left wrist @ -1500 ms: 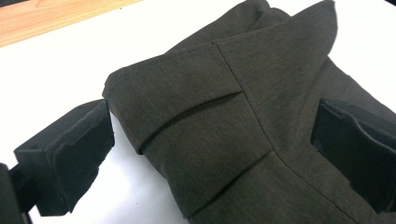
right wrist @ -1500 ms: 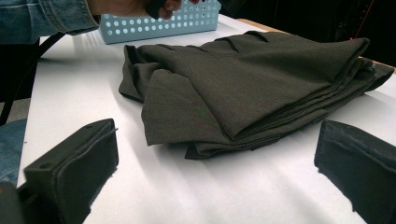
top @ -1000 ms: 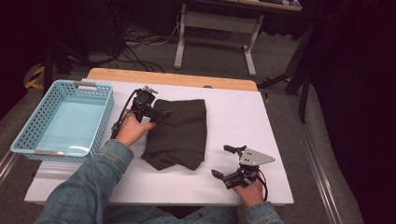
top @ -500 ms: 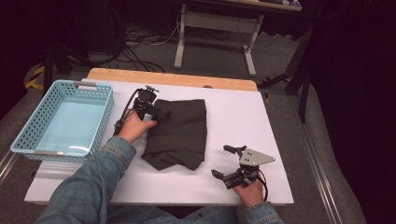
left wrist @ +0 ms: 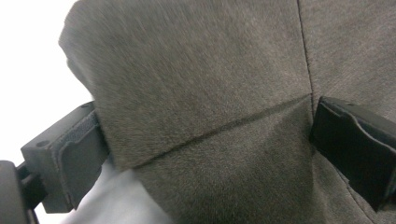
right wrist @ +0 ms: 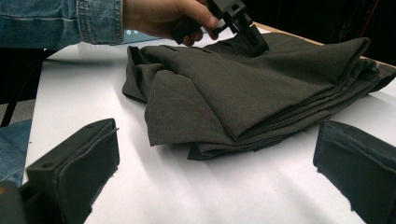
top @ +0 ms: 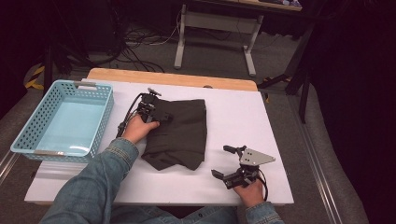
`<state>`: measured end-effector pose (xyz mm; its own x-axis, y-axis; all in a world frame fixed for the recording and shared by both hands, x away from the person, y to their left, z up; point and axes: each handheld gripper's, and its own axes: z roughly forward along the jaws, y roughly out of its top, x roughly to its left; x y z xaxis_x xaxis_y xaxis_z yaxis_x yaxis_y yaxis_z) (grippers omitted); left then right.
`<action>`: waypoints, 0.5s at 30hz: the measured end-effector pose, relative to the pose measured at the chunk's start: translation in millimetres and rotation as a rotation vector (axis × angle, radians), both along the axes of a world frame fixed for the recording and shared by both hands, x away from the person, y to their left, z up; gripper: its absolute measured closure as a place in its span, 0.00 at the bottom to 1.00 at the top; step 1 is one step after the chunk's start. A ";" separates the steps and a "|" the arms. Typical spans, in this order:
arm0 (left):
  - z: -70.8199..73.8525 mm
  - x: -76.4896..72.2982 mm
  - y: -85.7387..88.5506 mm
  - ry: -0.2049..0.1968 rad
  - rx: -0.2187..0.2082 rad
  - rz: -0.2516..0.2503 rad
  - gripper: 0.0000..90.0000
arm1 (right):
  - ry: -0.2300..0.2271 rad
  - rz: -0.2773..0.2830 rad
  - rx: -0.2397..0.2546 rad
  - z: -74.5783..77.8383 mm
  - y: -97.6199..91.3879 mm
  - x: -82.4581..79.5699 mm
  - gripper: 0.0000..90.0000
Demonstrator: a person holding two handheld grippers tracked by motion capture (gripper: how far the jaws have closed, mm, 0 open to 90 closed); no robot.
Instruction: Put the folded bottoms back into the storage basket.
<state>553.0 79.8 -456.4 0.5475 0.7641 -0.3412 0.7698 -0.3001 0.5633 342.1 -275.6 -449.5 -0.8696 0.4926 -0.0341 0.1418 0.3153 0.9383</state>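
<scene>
My left gripper [top: 156, 113] rests on the far left corner of the folded dark grey garment [top: 180, 133]. In the left gripper view the jaws stand wide apart with the cloth [left wrist: 210, 93] spread between them: the left jaw sits at the garment's edge, over the white table [left wrist: 28, 56], and the right jaw lies on the fabric. A seam and a fold line cross the cloth between the jaws. The jaws are not pinched together on the cloth, so nothing is clamped.

My right gripper [top: 231, 175] is held near the front edge of the table [top: 243, 116], to the right of the garment and apart from it. In the right gripper view its jaws are wide open and hold nothing. The garment [right wrist: 252, 93] lies ahead of them as a stack of several folded layers, its nearest corner just beyond the gap between the jaws. Beyond the stack, my left hand [right wrist: 163, 16] and left gripper [right wrist: 243, 28] press on the far side of the cloth.

A light blue perforated basket [top: 32, 121] stands to the left of my left gripper, well apart from the garment.

I can read no brand, label or writing on the garment, the basket or the grippers.
</scene>
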 end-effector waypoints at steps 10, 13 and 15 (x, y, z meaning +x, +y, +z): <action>-3.6 -3.6 -9.4 -0.031 0.033 -0.001 0.00 | 0.004 -0.005 -0.007 -0.2 0.3 0.4 0.01; -3.9 -5.0 -11.6 -0.039 0.043 0.008 0.00 | 0.005 -0.005 -0.008 -0.2 0.3 0.4 0.01; -3.7 -5.9 -13.0 -0.040 0.048 0.012 0.01 | 0.005 -0.005 -0.008 -0.3 0.3 0.4 0.01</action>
<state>547.0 66.8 -460.1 0.5508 0.7854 -0.2824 0.7507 -0.3184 0.5788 342.5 -275.3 -449.8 -0.8671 0.4969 -0.0339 0.1483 0.3225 0.9349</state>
